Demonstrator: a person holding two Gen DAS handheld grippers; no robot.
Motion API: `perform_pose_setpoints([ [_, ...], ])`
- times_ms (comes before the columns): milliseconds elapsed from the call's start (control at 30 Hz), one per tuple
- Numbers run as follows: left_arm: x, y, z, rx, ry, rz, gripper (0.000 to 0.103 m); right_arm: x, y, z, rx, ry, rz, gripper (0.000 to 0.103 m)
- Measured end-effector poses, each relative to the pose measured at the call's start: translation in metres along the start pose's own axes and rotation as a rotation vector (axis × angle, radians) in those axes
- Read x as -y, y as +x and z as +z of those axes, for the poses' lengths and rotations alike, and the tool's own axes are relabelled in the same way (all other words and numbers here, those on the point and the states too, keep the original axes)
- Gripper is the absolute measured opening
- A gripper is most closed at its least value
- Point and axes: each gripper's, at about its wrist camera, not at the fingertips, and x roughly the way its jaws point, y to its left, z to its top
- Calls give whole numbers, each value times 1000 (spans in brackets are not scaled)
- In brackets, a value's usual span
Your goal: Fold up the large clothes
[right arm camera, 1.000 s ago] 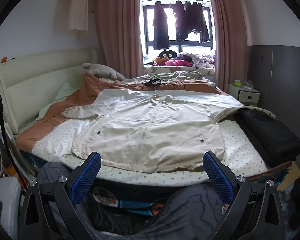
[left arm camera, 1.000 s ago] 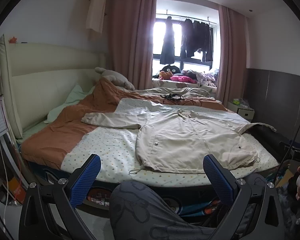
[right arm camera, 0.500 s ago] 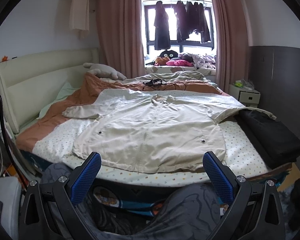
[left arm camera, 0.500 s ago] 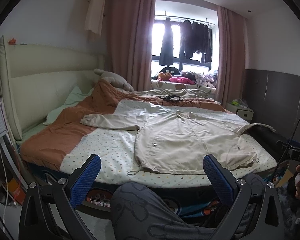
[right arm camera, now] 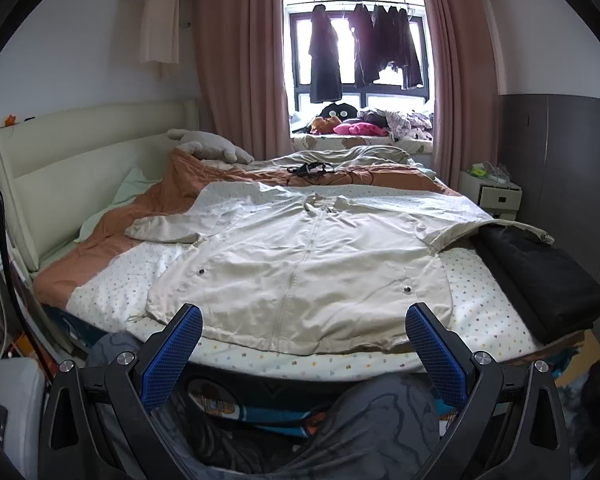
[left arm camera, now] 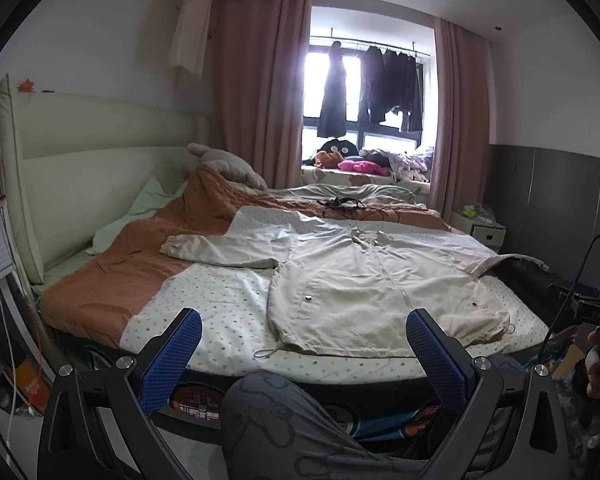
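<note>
The left gripper [left arm camera: 303, 354] and the right gripper [right arm camera: 303, 354] both hang with jaws spread wide, holding nothing, short of the bed's [right arm camera: 480, 304] near edge. The beige jacket [right arm camera: 300, 264] lies flat, zipped, across the bed, its hem along that edge, one sleeve draped over folded black clothes [right arm camera: 540, 276] at the right edge.

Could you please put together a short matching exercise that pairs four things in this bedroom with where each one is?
Things:
1. beige jacket
2. folded black garment
3. dark clothes
4. pink soft toy

Places:
A. hanging on the rail across the window
B. spread flat, front up, in the middle of the bed
C. lying on the window ledge
D. stacked on the right-hand edge of the bed, under the tip of one jacket sleeve

Pairs: 1-B, 2-D, 3-A, 4-C
</note>
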Motion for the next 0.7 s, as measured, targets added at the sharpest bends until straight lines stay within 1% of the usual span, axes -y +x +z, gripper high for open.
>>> perform_pose_setpoints([
  [267,0,-1,-1,9,-9,-2,102,1,0,2,2,0,-3,102],
  [400,-1,-1,-1,8,-11,-5,102,4,-2,1,16,25,-19,102],
  [533,-2,-3,-2,11,-17,-8,102,5,-2,0,4,34,-24,102],
  [700,-5,-4,-4,9,-16,-7,102,0,-1,1,-15,15,-16,101],
])
